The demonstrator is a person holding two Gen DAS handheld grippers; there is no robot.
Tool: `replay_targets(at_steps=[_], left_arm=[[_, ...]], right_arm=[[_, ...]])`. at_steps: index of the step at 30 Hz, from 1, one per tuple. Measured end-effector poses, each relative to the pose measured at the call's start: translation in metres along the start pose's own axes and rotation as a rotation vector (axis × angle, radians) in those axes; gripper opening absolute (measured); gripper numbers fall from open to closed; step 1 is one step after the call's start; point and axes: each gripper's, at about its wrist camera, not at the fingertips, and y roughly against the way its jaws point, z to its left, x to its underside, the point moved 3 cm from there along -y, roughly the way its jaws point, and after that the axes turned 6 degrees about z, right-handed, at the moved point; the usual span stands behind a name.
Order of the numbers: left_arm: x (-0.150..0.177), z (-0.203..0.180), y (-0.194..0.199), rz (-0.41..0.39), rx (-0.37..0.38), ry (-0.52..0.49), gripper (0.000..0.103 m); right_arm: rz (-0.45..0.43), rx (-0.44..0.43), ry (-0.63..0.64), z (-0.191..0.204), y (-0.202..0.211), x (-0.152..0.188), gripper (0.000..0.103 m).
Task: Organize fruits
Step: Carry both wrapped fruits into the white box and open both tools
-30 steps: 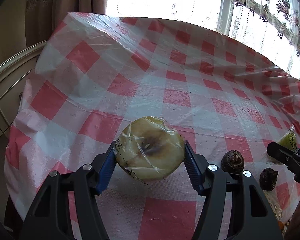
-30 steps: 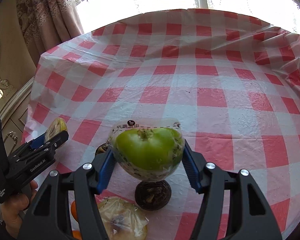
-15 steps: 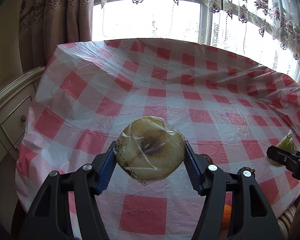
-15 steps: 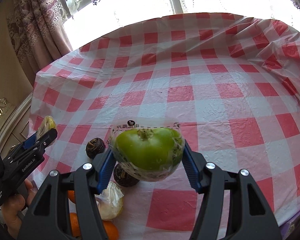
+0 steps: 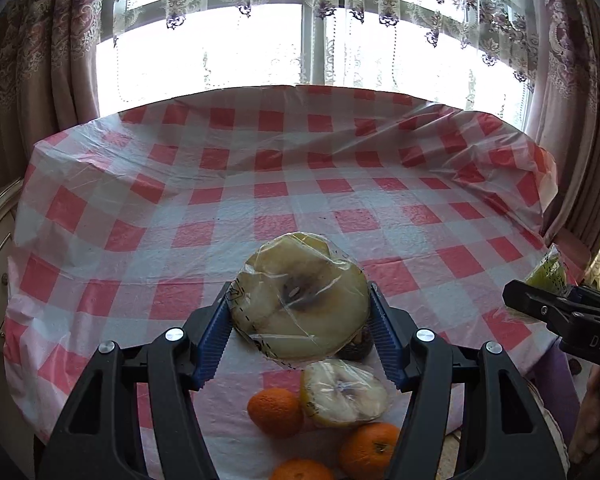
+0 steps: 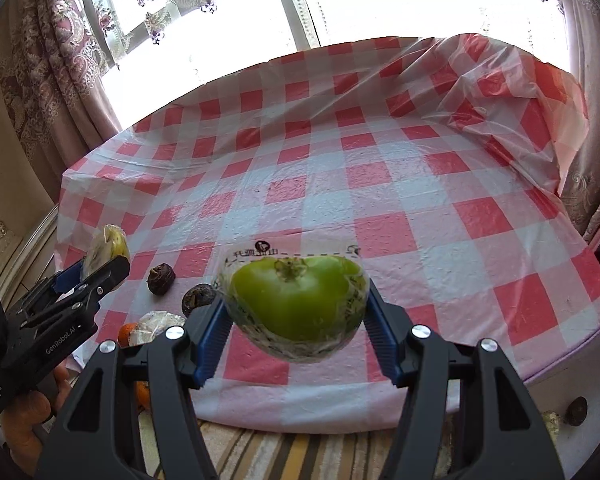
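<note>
A bench (image 5: 100,200) under a red-checked plastic cloth (image 6: 380,184) fills both views. Above it the left gripper (image 5: 300,320) clamps a wrapped cut yellow fruit half (image 5: 300,300), and the right gripper (image 6: 296,312) clamps a wrapped green fruit (image 6: 296,300). Near the front edge lie another wrapped half (image 5: 344,394), three oranges (image 5: 275,411) and two dark round fruits (image 6: 161,278).

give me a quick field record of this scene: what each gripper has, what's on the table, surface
left gripper: shut on wrapped cut apple half
right gripper: shut on wrapped green apple half
on table: three oranges, another wrapped apple half, two dark brown round fruits
surface: red-and-white checked tablecloth under clear plastic
backdrop: window with lace curtains
</note>
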Motion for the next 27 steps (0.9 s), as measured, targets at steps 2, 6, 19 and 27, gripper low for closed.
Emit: replay_targets(at_steps=[2, 6, 19, 27], left_arm=[[0.001, -0.024, 0.000, 0.011, 0.044, -0.034, 0.062], [0.005, -0.073, -0.002, 0.043, 0.126, -0.118, 0.062], [0.038, -0.227, -0.007, 0.154, 0.408, -0.414, 0.061], [0.077, -0.308, -0.007, 0.225, 0.533, -0.662, 0.062]], right_arm=[[-0.003, 0.026, -0.014, -0.017, 0.012, 0.005, 0.062], [-0.018, 0.090, -0.056, -0.058, 0.034, 0.014, 0.062], [0.000, 0.326, -0.250, -0.203, 0.072, 0.054, 0.062], [0.059, 0.428, -0.345, -0.258, 0.061, 0.078, 0.062]])
